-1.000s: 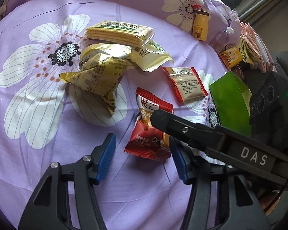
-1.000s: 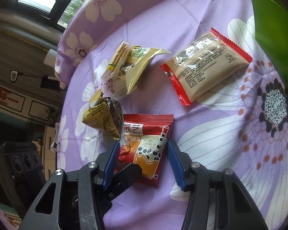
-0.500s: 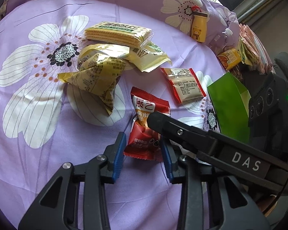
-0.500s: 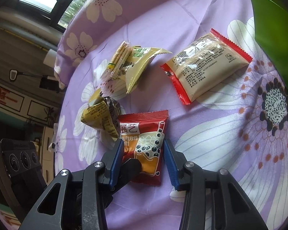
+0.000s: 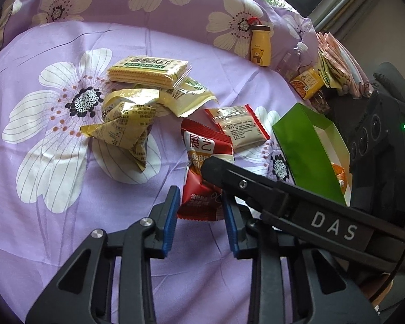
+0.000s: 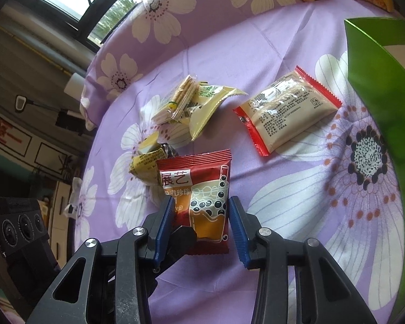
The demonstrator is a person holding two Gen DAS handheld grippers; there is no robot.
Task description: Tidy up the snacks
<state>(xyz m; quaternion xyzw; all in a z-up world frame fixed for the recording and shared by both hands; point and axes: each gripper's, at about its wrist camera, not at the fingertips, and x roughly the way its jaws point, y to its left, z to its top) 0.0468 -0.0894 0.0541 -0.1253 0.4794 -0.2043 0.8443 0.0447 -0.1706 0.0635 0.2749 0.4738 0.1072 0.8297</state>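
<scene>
A red bubble-tea snack packet (image 5: 202, 145) (image 6: 199, 178) stands tilted up off the purple flowered cloth (image 5: 54, 216). My left gripper (image 5: 201, 202) is closing from the near side, its blue pads pressing the packet's lower edge. From the other side, my right gripper (image 6: 201, 208) is also closing, pads against the packet's flanks. One black right finger (image 5: 256, 186) crosses the left wrist view over the packet. A green open box (image 5: 307, 151) (image 6: 375, 81) stands to the right.
A red-edged beige packet (image 5: 240, 129) lies beside the box. Further back lie a cracker pack (image 5: 148, 71), a pale yellow wrapper (image 5: 186, 100) and a crumpled yellow packet (image 5: 124, 127). A yellow bear bottle (image 5: 259, 46), a clear bottle (image 5: 291, 59) and an orange carton (image 5: 306, 83) stand far right.
Both grippers have narrowed onto the red packet from opposite sides. The packet has crumpled between the pads and come up off the cloth.
</scene>
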